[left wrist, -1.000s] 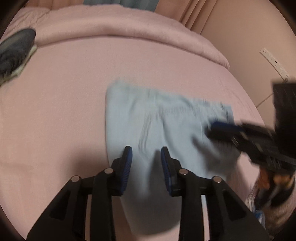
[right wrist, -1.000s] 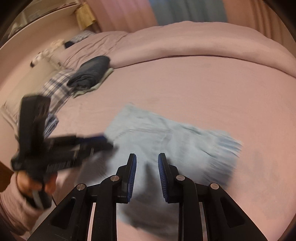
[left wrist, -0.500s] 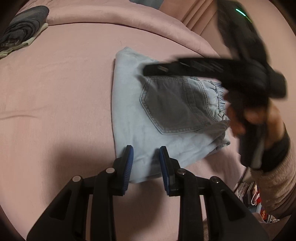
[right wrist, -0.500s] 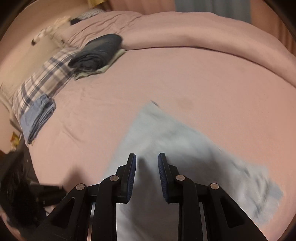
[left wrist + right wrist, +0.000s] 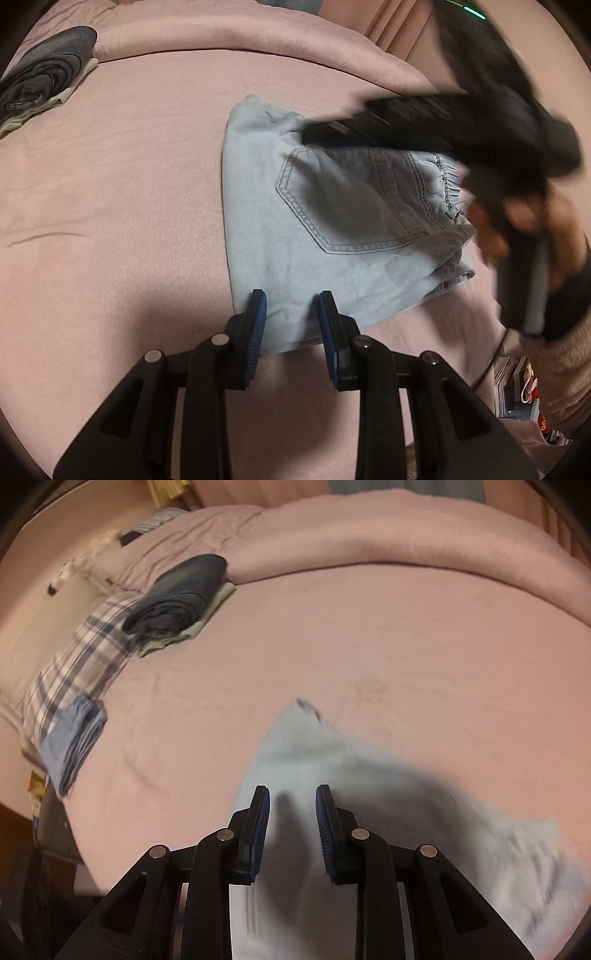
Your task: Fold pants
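Light-blue denim pants (image 5: 332, 236) lie folded into a compact rectangle on the pink bed sheet (image 5: 110, 184), back pocket up and waistband to the right. My left gripper (image 5: 291, 299) hovers open over the fold's near edge with nothing between its blue pads. A hand (image 5: 517, 221) holds my right gripper (image 5: 332, 127) just above the far part of the pants. In the right wrist view that gripper (image 5: 291, 790) stands open over the blurred pants (image 5: 295, 746), holding nothing.
A dark grey folded garment (image 5: 44, 77) on a pale one sits at the far left, also the dark pile (image 5: 177, 590). A plaid pillow (image 5: 74, 664) and a folded blue garment (image 5: 74, 742) lie by the bed's left edge. A rolled pink duvet (image 5: 406, 535) lines the far side.
The pants have settled flat into their folded shape. My left gripper drew back to the pants' near edge. The right gripper came up and across above the pants.
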Demonstrator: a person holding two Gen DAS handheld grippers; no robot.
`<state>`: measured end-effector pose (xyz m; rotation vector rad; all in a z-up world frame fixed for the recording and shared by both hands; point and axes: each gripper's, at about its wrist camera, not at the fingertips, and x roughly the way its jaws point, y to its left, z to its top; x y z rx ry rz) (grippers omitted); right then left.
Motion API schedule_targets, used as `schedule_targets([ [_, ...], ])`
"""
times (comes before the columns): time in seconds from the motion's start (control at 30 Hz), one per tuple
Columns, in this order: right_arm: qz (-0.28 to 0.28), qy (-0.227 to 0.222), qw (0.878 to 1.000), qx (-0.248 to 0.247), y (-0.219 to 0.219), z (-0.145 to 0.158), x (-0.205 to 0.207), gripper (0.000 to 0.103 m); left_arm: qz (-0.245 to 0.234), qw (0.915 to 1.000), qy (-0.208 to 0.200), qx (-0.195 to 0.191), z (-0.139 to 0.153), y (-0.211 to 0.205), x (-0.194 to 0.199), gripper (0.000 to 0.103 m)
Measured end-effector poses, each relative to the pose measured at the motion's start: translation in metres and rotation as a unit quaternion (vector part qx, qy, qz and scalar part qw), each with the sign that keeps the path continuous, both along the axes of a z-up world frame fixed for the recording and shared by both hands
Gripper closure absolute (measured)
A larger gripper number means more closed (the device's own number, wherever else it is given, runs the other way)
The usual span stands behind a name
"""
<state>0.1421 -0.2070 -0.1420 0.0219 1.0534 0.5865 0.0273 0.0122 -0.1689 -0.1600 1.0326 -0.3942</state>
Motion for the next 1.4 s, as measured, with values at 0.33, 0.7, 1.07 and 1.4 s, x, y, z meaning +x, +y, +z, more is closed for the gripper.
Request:
schedule_targets([
  [0.33, -0.044, -0.078, 0.991, -0.101, -0.077, 0.015, -0.073, 0.077, -0.002, 0.9995, -0.012, 0.031, 0.003, -0.003, -0.001, 0.076],
  [0.7, -0.039, -0.03, 0.997, -0.059, -0.092, -0.003, -0.072, 0.077, 0.0, 0.9981, -0.021, 0.059, 0.003, -0.006, -0.002, 0.074],
  [1.07, -0.136, -0.018, 0.983, 0.126, -0.166, 0.025, -0.078, 0.04, 0.051, 0.9981, -0.034, 0.008, 0.023, 0.02, 0.0, 0.043],
  [1.4, -0.174, 0.068, 0.969, 0.161, -0.182, -0.015, -0.067, 0.031, 0.08, 0.9965, -0.021, -0.012, 0.023, 0.031, 0.017, 0.034],
])
